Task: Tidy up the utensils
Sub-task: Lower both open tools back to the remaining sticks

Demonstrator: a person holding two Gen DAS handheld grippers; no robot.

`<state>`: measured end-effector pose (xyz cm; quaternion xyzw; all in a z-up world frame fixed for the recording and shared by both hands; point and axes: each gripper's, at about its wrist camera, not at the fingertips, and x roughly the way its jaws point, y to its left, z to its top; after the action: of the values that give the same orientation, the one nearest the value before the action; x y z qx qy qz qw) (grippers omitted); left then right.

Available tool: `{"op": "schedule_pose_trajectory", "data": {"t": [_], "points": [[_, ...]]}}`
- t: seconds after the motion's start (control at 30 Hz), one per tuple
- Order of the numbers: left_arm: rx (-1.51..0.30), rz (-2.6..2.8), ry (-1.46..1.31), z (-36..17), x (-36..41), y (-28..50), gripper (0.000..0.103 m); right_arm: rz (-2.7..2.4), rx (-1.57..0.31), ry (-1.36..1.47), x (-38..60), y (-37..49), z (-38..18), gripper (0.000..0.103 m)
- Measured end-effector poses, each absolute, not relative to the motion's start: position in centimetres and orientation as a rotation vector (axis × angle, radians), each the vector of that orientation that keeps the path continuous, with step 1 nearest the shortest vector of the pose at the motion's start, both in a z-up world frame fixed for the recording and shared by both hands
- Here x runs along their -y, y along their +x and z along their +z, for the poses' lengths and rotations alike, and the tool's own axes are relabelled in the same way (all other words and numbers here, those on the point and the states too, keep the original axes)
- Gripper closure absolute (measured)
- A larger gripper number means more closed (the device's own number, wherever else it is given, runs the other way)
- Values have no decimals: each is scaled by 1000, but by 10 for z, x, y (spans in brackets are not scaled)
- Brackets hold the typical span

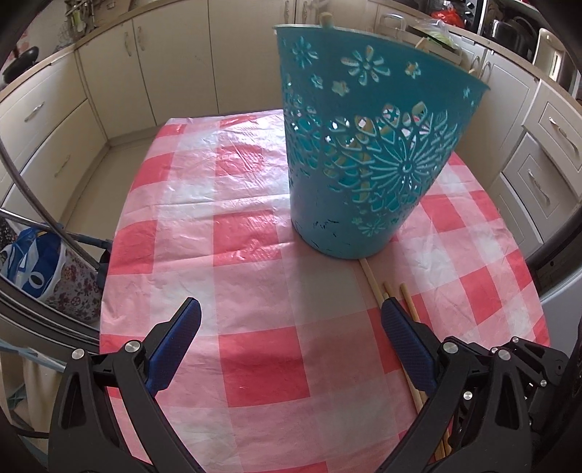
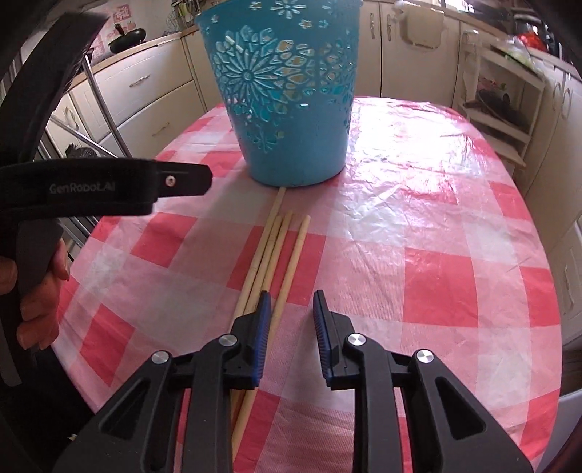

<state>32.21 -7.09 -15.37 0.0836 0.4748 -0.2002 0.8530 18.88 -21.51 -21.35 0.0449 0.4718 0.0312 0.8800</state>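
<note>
A teal cut-out bucket [image 1: 363, 163] [image 2: 287, 91] stands on the red-and-white checked tablecloth [image 1: 254, 254]. A wooden handle tip [image 1: 326, 18] pokes above its rim. Several wooden chopsticks [image 2: 276, 240] [image 1: 371, 280] lie side by side on the cloth, running from the bucket's base toward me. My right gripper [image 2: 293, 294] hovers low over their near part, jaws narrowly apart and gripping nothing. Its left finger covers most sticks and the rightmost stick passes just inside it. My left gripper [image 1: 291, 303] is wide open over bare cloth, its right finger above the sticks.
Cream kitchen cabinets [image 1: 109, 91] ring the table. A white shelf unit [image 2: 498, 105] stands at the right. Bags [image 1: 40, 269] sit on the floor by the table's left edge. A person's hand [image 2: 40, 291] holds the left gripper's handle [image 2: 109, 185].
</note>
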Motion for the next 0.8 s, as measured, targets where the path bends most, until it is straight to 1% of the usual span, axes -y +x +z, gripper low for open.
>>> {"op": "schedule_pose_trajectory", "data": {"t": [0.07, 0.13, 0.2, 0.53, 0.8], "points": [[-1012, -432, 177, -157, 75, 321, 8, 54, -978, 65, 214, 187, -214, 82], [-1022, -442, 186, -162, 81, 320, 8, 43, -977, 59, 214, 187, -214, 89], [-1033, -459, 209, -168, 88, 317, 8, 25, -979, 69, 219, 187, -214, 93], [-1066, -505, 333, -191, 113, 301, 8, 7, -977, 112, 242, 183, -215, 95], [-1076, -501, 342, -195, 101, 297, 8, 11, -978, 129, 248, 182, -215, 96]]}}
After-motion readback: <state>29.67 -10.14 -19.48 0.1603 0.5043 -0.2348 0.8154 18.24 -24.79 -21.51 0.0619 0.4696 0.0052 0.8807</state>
